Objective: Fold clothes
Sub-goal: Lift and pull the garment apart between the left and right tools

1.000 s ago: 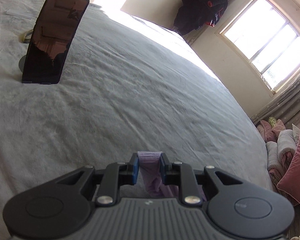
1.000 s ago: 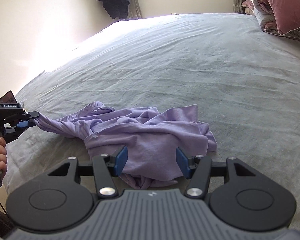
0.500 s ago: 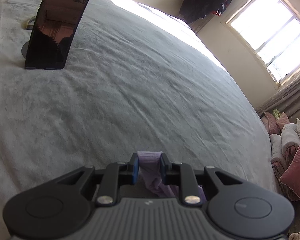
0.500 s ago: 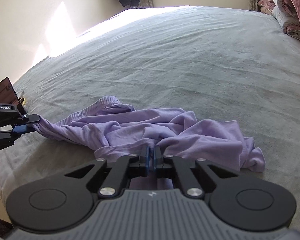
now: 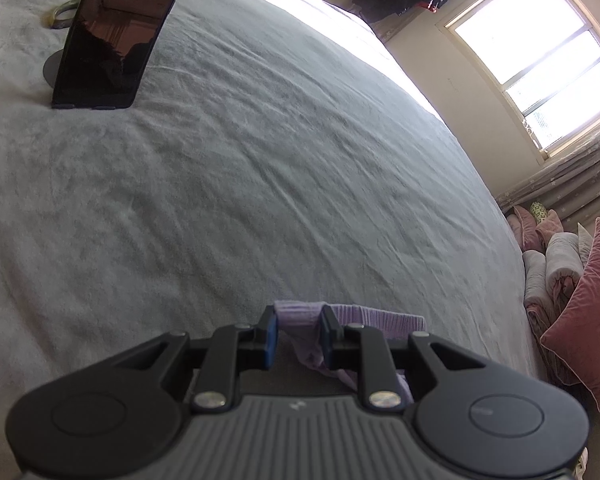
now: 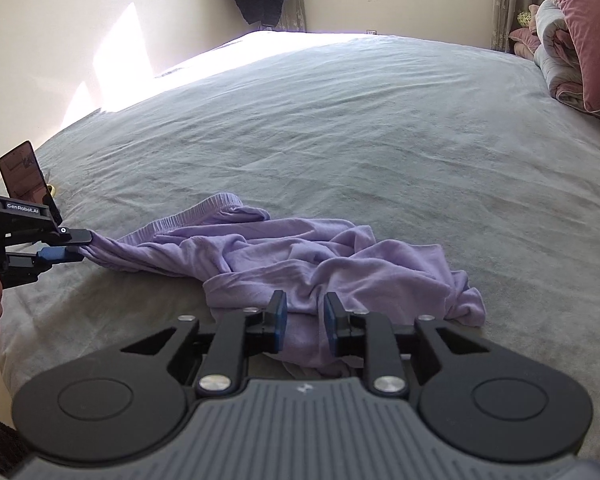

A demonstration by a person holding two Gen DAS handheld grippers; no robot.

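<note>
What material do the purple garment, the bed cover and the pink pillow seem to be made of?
Purple garment: probably soft cotton-like knit, matte; it falls in loose rounded folds and has a ribbed elastic band.
Bed cover: seemingly a brushed or fleecy fabric, grey and matte, with fine shallow creases.
Pink pillow: looks like velvet; the surface shows a soft sheen with lighter and darker patches.

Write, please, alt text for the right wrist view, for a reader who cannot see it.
A crumpled lilac garment lies on a grey bed; the right hand-held gripper is over its near edge, jaws opening with cloth between them. At the left, the left hand-held gripper pinches the garment's corner, with a dark phone on its stand behind.
</note>
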